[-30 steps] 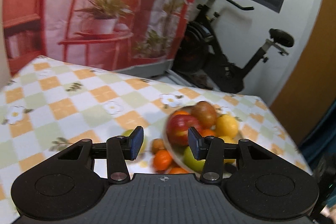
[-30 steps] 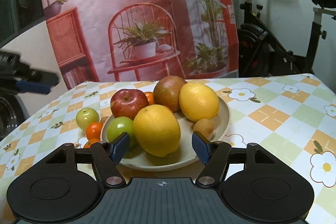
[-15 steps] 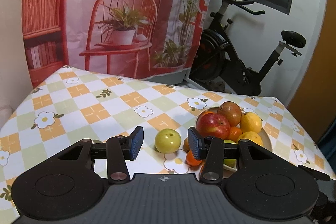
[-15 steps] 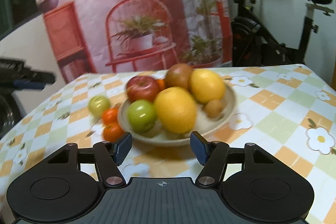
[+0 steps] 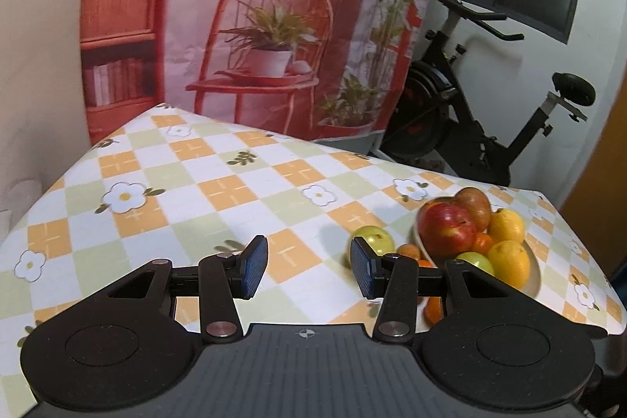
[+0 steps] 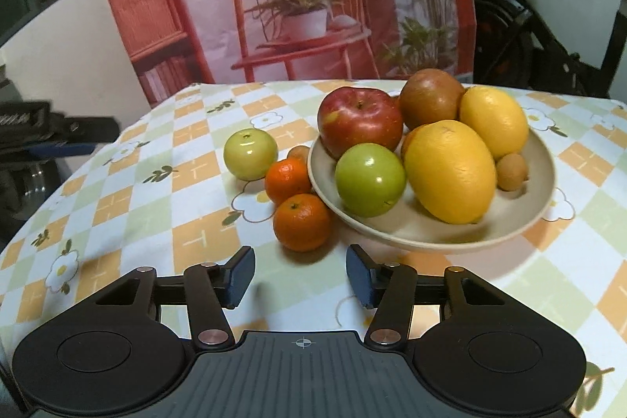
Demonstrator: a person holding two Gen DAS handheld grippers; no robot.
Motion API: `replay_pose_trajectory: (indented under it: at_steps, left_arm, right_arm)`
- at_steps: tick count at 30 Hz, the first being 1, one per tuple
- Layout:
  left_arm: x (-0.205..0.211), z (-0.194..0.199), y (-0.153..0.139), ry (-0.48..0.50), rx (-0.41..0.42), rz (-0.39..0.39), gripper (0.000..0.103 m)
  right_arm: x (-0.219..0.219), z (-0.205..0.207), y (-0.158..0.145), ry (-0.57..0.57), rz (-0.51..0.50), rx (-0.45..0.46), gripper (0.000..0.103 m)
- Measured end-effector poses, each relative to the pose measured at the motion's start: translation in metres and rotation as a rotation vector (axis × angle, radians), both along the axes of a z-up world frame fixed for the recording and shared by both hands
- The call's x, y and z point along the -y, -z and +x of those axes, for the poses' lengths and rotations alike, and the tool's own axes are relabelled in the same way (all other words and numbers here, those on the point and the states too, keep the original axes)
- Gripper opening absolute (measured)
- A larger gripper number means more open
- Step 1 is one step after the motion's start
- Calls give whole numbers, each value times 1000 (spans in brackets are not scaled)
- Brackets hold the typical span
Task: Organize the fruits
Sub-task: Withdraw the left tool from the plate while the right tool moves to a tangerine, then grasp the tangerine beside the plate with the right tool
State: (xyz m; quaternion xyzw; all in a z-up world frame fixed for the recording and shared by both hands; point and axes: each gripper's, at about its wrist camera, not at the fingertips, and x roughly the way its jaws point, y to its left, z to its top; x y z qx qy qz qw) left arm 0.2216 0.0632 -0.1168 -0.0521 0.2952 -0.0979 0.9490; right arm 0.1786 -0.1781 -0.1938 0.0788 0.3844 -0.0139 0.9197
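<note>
Left wrist view: the left gripper (image 5: 308, 267) hangs over the checked tablecloth (image 5: 219, 190), its jaws apart with only cloth showing between them. To its right sits the bowl (image 5: 533, 275). In this view the bowl shows one red apple (image 5: 446, 229), one brownish fruit (image 5: 476, 202) behind it, two yellow citrus (image 5: 506, 225) and (image 5: 508, 261), one green apple (image 5: 475, 262), and one small orange (image 5: 482, 243) wedged among them. Outside the bowl, on the cloth, one green apple (image 5: 372, 239) lies just behind the right fingertip, with a small tan fruit (image 5: 408, 250) beside it and an orange (image 5: 433, 308) partly hidden by the finger. An exercise bike (image 5: 490, 112) stands past the table.

Right wrist view: the right gripper (image 6: 299, 279) has just been closing, yet its jaws stand apart with nothing between them, only cloth. Ahead, the bowl (image 6: 423, 241) holds one red apple (image 6: 359, 120), one brownish fruit (image 6: 431, 98), two yellow citrus (image 6: 450, 171) and (image 6: 494, 120), one green apple (image 6: 370, 179) and one small tan fruit (image 6: 511, 171). On the cloth left of the bowl lie one green apple (image 6: 250, 153), two oranges (image 6: 288, 181) and (image 6: 301, 222) touching the bowl's rim, and one tan fruit (image 6: 298, 153) behind them. The nearer orange lies just beyond the fingertips. The left gripper (image 6: 58, 136) shows at the left edge.
</note>
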Motion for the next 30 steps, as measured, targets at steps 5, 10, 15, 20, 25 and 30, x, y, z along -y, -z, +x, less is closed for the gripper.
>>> replay_pose_trajectory:
  at_steps: [5, 10, 15, 20, 25, 30]
  left_arm:
    - [-5, -4, 2, 5, 7, -21, 49]
    - [-2, -5, 6, 22, -3, -27, 49]
    - [0, -6, 6, 42, 0, -32, 49]
    - [3, -6, 9, 51, -7, -24, 49]
    - [8, -9, 8, 69, -12, -22, 49]
    - [18, -13, 9, 91, -20, -7, 49]
  right_arm:
    - [-5, 15, 5, 60, 7, -12, 47]
    - [-14, 27, 7, 83, -20, -16, 47]
    - [-20, 32, 9, 99, -76, -14, 35]
    - [-18, 26, 11, 83, -78, 4, 34]
    - [-13, 2, 4, 31, -62, 64, 34]
    - [-4, -21, -9, -10, -72, 122, 34]
